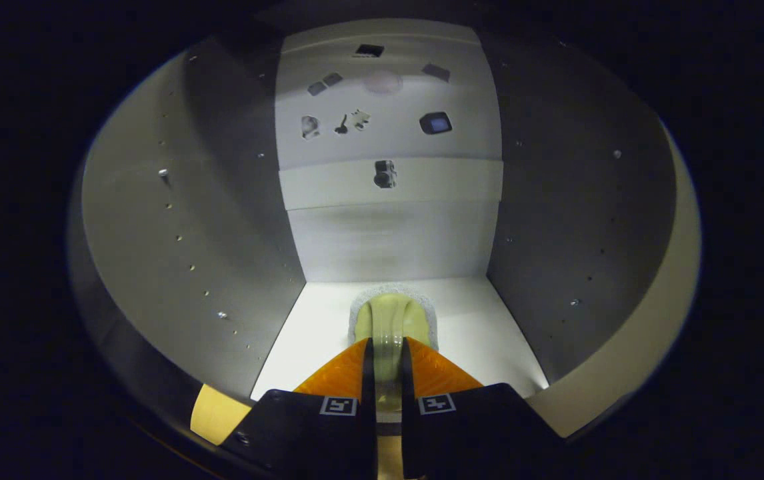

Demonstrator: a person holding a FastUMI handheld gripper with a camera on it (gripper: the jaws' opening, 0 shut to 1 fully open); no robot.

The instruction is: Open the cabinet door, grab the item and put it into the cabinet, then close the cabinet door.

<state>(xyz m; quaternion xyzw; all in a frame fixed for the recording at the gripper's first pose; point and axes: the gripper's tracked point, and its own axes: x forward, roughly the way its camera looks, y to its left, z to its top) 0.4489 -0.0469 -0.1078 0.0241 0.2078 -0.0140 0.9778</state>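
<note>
I am looking into the open cabinet (395,240), with its grey side walls and white floor (482,320). A pale yellow-green item (392,317) with a whitish spongy base sits low over the middle of that floor, touching or nearly touching it. Its narrow handle runs back between my fingers. My gripper (387,343) is shut on the handle, with both fingers pressing its sides. The item's head pokes out just ahead of the fingertips.
The left wall (189,227) and right wall (575,220) carry rows of small peg holes and stand close on either side. A pale band (392,183) crosses the back wall, with several small dark marks above it. The cabinet's pale front edge (679,280) curves at the right.
</note>
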